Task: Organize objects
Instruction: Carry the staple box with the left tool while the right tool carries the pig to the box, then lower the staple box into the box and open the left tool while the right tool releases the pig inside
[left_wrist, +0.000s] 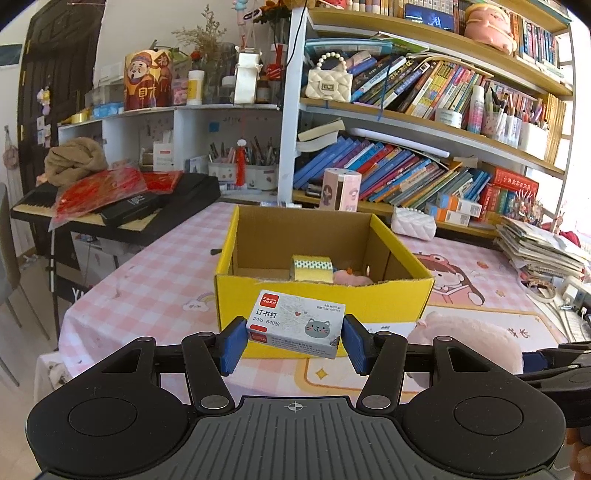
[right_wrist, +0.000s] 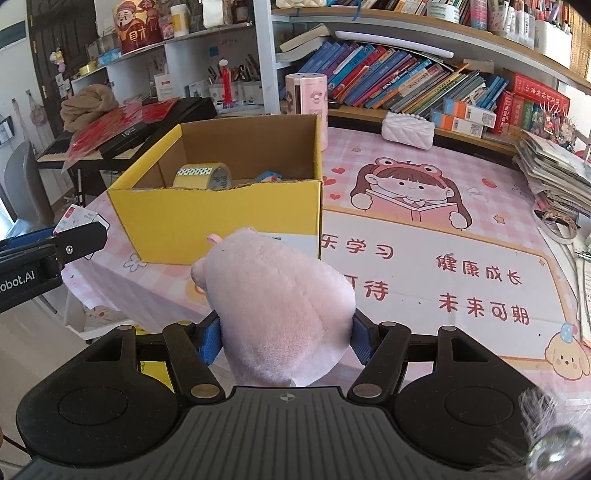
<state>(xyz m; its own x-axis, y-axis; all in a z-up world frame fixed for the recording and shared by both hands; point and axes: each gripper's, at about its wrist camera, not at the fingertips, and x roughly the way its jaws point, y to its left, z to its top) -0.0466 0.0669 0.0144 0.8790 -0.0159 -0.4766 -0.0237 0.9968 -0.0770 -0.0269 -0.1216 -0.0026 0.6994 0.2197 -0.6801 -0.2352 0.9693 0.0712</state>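
- Staples first: the small white cardboard box of staples (left_wrist: 294, 324), red logo tab and grey cat face on its lid, is clamped between the blue pads of the left gripper (left_wrist: 294, 341); its long axis runs side to side across the fingers, tilted slightly down to the right, printed lid facing up, held in the air just before the carton's front wall.
- Beside it, the right gripper (right_wrist: 285, 338) is clenched on a pale pink fluffy plush toy (right_wrist: 280, 299) (a small pink ear pokes out at its far left end), whose length points forward and left toward the carton.
- Next comes the open yellow cardboard carton (left_wrist: 325, 299) with a plain brown inside, resting on the pink checked tablecloth (left_wrist: 155, 288); it holds a roll of yellow tape (right_wrist: 203, 176), a pink soft thing and something blue, partly hidden by the torn front rim.
- Behind the carton stand a pink cylindrical container (right_wrist: 306, 94) and a white quilted purse (right_wrist: 408, 130).
- Farthest, shelves of leaning books (left_wrist: 399, 173) line the wall, with a black keyboard (left_wrist: 110, 206) under red packets at the left.
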